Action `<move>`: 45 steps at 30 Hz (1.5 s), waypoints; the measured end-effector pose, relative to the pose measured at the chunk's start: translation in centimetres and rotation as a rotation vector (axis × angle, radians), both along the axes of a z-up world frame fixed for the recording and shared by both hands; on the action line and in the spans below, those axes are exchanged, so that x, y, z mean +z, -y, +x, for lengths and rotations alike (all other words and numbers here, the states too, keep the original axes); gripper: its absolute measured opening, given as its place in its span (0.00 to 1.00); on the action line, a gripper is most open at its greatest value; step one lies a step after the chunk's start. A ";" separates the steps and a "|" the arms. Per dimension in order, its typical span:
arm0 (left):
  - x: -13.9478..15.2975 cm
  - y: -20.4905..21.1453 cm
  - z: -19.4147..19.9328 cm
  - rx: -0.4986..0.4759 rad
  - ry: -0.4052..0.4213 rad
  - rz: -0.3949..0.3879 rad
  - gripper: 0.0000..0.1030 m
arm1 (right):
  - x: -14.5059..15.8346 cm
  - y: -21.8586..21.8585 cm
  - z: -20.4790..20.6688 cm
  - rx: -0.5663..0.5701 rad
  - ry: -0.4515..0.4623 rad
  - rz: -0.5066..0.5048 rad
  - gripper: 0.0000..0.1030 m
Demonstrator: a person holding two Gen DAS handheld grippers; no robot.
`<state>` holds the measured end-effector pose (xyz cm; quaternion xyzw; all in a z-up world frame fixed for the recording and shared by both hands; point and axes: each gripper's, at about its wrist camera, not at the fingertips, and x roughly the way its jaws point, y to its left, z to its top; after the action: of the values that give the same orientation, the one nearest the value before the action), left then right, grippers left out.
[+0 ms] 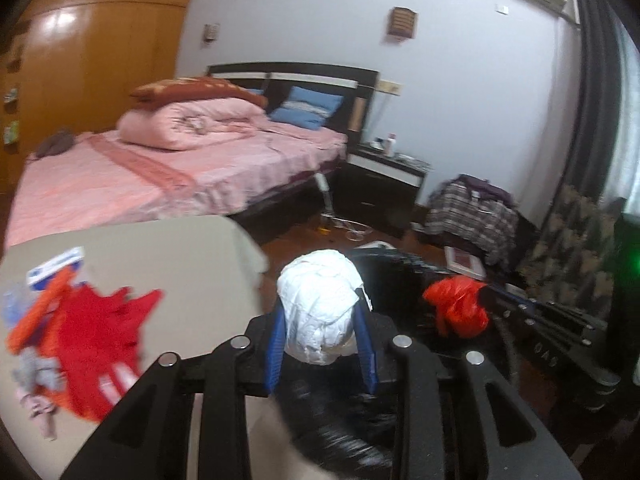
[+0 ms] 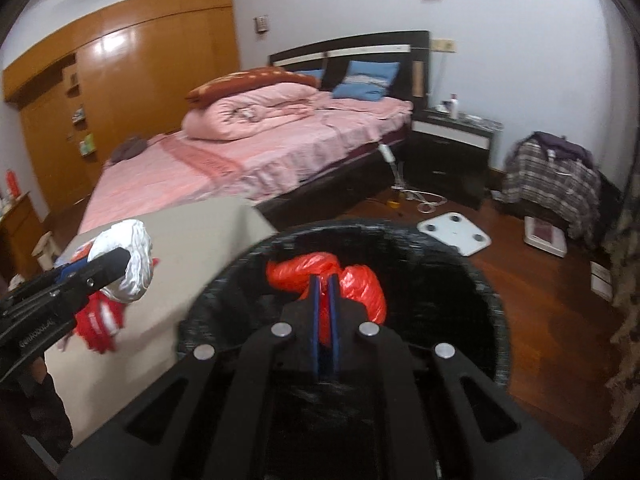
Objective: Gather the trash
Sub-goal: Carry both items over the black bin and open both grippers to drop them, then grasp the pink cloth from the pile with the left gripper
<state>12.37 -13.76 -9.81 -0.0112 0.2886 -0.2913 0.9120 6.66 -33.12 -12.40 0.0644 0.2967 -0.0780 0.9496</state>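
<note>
At nine o'clock in our left wrist view, red wrappers (image 1: pixel 100 344) and other scraps lie on the beige desk (image 1: pixel 168 248), while at the centre our left claw (image 1: pixel 322 344) grips a crumpled white paper wad (image 1: pixel 320 304) between its blue pads, out past the desk's edge. At three o'clock there, and at the centre of our right wrist view, our right claw (image 2: pixel 324 312) pinches a red plastic bag (image 2: pixel 360 284), jaws nearly together, above the black bin (image 2: pixel 460 280) on the wooden floor (image 2: pixel 540 300).

dim indoor light, wardrobe (image 1: pixel 100 40) glare, motion blur, fisheye-warped edges
</note>
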 end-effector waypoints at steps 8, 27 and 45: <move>-0.4 0.1 0.3 0.005 0.011 0.012 0.74 | -0.2 1.6 -1.0 -0.088 0.021 -0.020 0.85; -3.1 -22.1 -2.1 0.576 0.004 0.202 0.84 | -0.6 -16.1 2.4 0.270 0.031 0.003 0.95; -9.6 -26.0 0.8 0.610 -0.190 0.213 0.70 | -3.6 -21.1 4.6 0.338 -0.041 -0.023 0.95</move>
<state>13.20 12.25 -19.46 -0.0288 0.3844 0.0292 0.9222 11.25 -12.06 -15.99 0.0010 0.3215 0.0782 0.9437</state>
